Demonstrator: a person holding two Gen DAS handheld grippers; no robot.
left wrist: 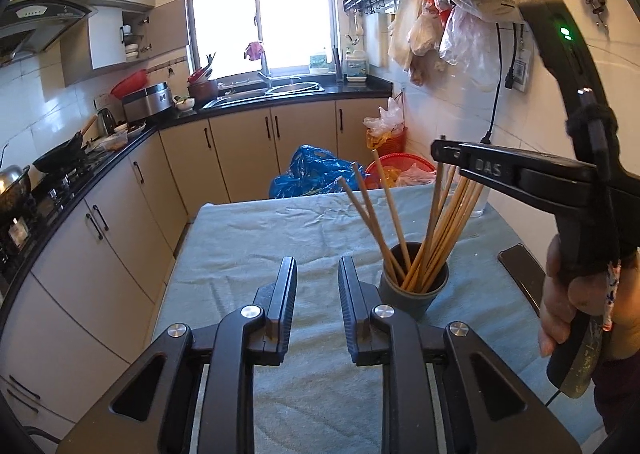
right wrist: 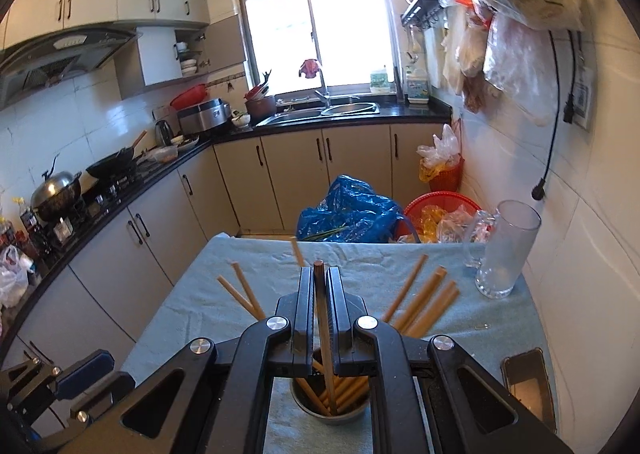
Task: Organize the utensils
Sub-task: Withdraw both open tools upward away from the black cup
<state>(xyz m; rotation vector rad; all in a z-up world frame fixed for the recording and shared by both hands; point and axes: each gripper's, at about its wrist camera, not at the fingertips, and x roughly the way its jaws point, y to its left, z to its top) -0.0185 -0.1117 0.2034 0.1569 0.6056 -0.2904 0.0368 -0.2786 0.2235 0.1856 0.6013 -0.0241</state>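
A grey cup stands on the towel-covered table and holds several wooden chopsticks. My left gripper is open and empty, low over the towel just left of the cup. My right gripper is shut on one chopstick, held upright over the cup with its lower end inside among the others. In the left wrist view the right gripper reaches in from the right above the cup.
A tall empty glass mug stands at the table's far right. A dark phone lies at the right edge. Beyond the table are a blue bag, red baskets and kitchen counters on the left.
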